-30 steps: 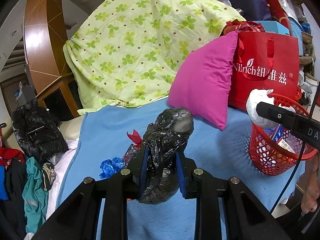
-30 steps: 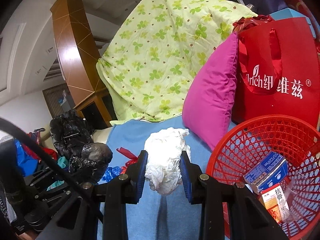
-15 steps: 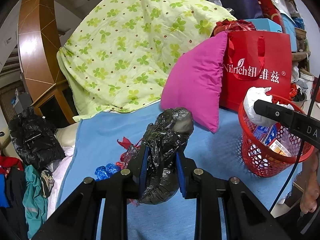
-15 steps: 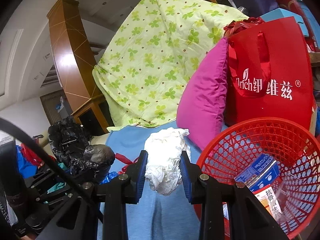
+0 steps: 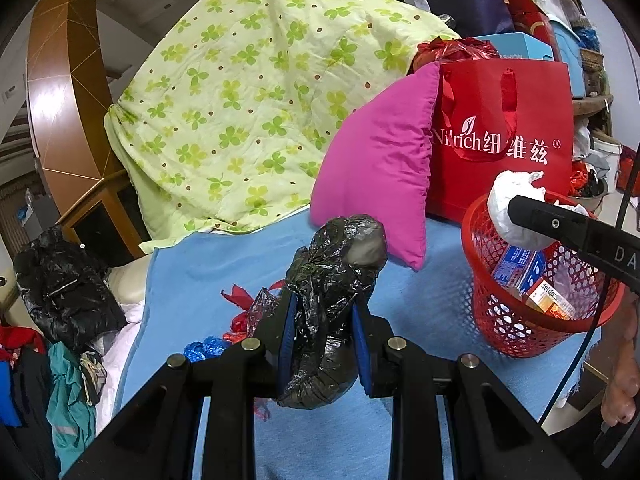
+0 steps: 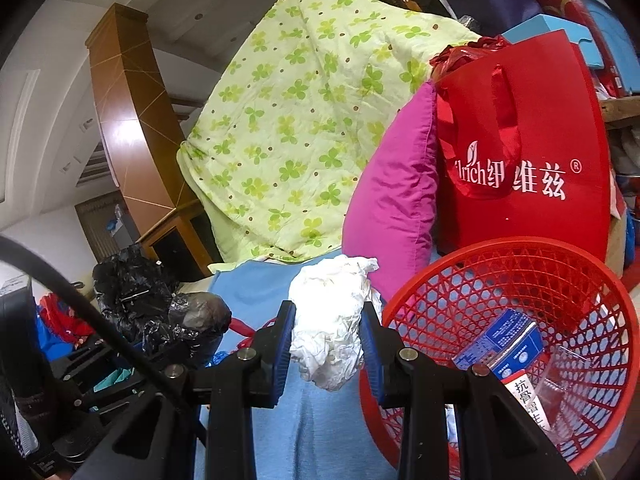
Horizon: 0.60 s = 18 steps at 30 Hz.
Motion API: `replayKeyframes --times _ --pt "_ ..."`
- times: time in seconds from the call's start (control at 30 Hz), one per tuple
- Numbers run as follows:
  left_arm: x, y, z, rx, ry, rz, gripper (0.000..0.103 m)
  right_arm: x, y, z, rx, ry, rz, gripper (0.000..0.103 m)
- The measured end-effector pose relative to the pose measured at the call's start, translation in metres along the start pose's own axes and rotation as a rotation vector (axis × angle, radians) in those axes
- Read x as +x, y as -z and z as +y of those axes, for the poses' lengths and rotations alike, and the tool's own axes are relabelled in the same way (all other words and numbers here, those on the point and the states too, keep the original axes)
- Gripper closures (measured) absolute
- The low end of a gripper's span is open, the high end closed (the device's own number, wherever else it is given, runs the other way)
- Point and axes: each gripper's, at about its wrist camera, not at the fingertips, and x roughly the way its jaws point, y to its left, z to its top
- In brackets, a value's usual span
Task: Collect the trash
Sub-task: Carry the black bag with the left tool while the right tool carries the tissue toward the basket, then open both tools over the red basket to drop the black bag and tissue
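My left gripper (image 5: pixel 323 312) is shut on a crumpled black plastic bag (image 5: pixel 336 280), held up over the blue blanket (image 5: pixel 200 272). My right gripper (image 6: pixel 329 322) is shut on a wad of white paper (image 6: pixel 332 320), which hangs at the left rim of the red mesh basket (image 6: pixel 520 264). The left wrist view shows that wad (image 5: pixel 508 208) over the basket (image 5: pixel 504 320), with the right gripper's arm crossing above it. In the basket lie a blue box (image 6: pixel 504 344) and a red-and-white box (image 6: pixel 528 396). Red and blue wrappers (image 5: pixel 240 320) lie on the blanket behind the black bag.
A pink pillow (image 5: pixel 380 160), a red shopping bag (image 5: pixel 500 140) and a green-patterned quilt (image 5: pixel 248 100) stand behind the blanket. A black jacket (image 5: pixel 60 292) and clothes pile up at the left. A person's bare foot (image 5: pixel 620 384) shows at the right edge.
Both grippers have drifted right towards the basket with their loads still gripped; the white wad now hangs nearer the basket's rim.
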Motion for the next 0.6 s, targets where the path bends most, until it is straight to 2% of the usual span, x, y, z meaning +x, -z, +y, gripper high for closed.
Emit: replayKeyframes --times 0.6 --pt "0.001 -0.006 -0.021 0.04 0.034 -0.007 0.075 -0.019 -0.007 -0.027 0.049 0.046 -0.033 0.069"
